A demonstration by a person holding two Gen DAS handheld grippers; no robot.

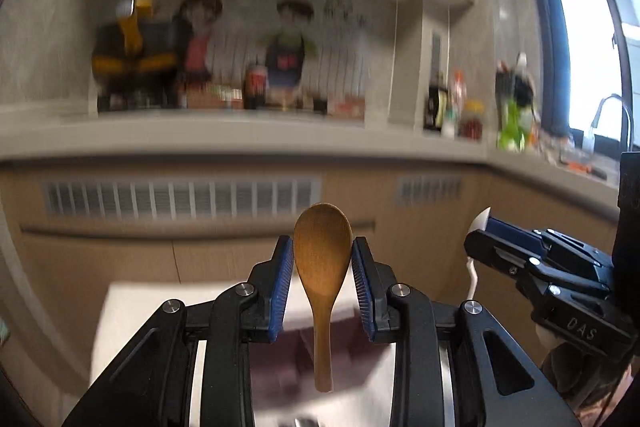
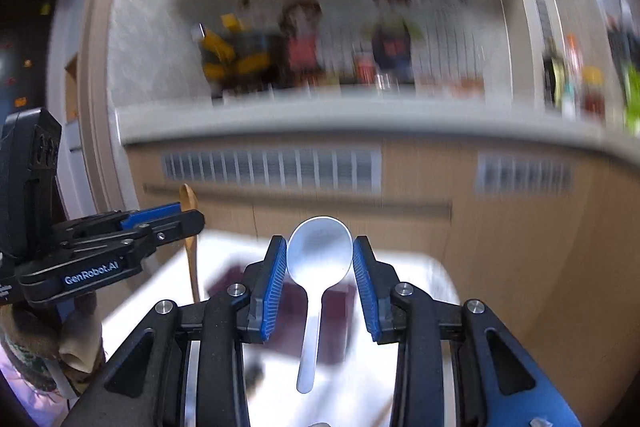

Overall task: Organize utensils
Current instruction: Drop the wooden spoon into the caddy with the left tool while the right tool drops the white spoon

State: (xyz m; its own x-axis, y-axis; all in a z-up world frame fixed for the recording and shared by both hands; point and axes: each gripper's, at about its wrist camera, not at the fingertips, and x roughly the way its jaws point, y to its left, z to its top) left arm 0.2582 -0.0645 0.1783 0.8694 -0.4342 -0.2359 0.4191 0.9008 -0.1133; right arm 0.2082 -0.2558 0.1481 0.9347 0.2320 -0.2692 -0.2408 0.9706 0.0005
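Observation:
My left gripper (image 1: 322,259) is shut on a brown wooden spoon (image 1: 322,267), clamped at the bowl, handle hanging down. My right gripper (image 2: 319,259) is shut on a white plastic spoon (image 2: 318,263), bowl between the blue pads, handle hanging down. Both are held high above a white table (image 1: 128,323) with a dark purple object (image 2: 340,303) on it, blurred. In the left wrist view the right gripper (image 1: 486,227) appears at the right with the white spoon (image 1: 479,223). In the right wrist view the left gripper (image 2: 188,217) appears at the left with the wooden spoon (image 2: 192,251).
A kitchen counter (image 1: 240,135) runs across ahead, with cupboard fronts and vents below. On it stand bottles and jars (image 1: 452,107), a yellow and black appliance (image 1: 128,51) and a cartoon panel. A tap (image 1: 612,119) and window are at the far right.

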